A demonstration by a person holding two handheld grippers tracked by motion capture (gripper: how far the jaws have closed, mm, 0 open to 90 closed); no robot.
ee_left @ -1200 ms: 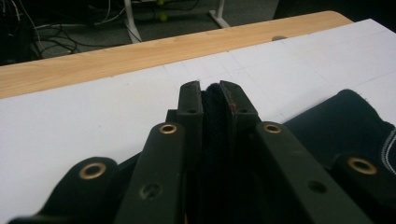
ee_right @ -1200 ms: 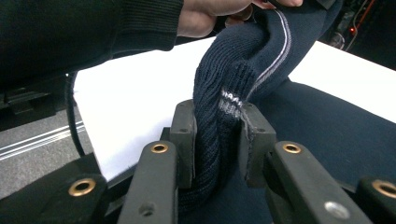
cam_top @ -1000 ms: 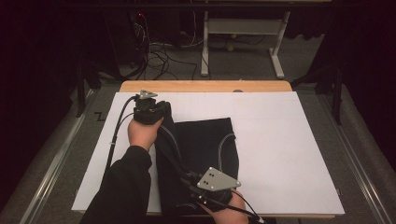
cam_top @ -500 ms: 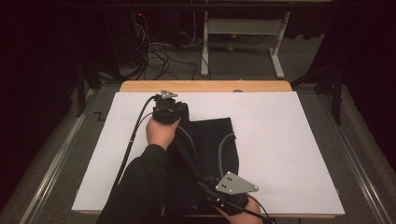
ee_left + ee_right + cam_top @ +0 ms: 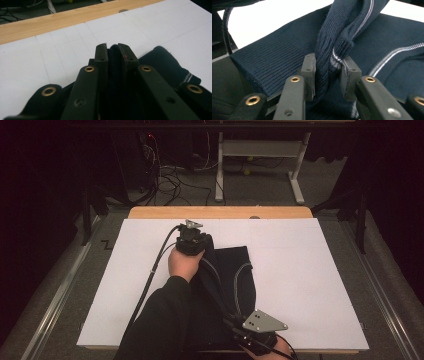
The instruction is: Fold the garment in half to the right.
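— White sheet (image 5: 310, 285) over wooden table (image 5: 220, 212), dark room behind. Navy knit garment (image 5: 235, 270) spread mid-sheet, one edge lifted across.

— Left gripper (image 5: 113, 53) clamped on dark fabric at far end; right gripper (image 5: 327, 72) pinching ribbed hem with pale stripe (image 5: 384, 60) at near edge.

— Risks?

— Thick bunch slipping from right pads, dropping fold crooked. Uneven pulling, dragging lower layer askew. Cable (image 5: 155, 270) snagging cloth.

A lab or test room is shown. A white board (image 5: 300, 270) is laid on a wooden table (image 5: 220, 212) with metal rails (image 5: 55, 305) at its sides. Tangled cables (image 5: 167, 177) and a desk frame (image 5: 260, 155) are seen on the grey floor (image 5: 260, 190), with dark surroundings.
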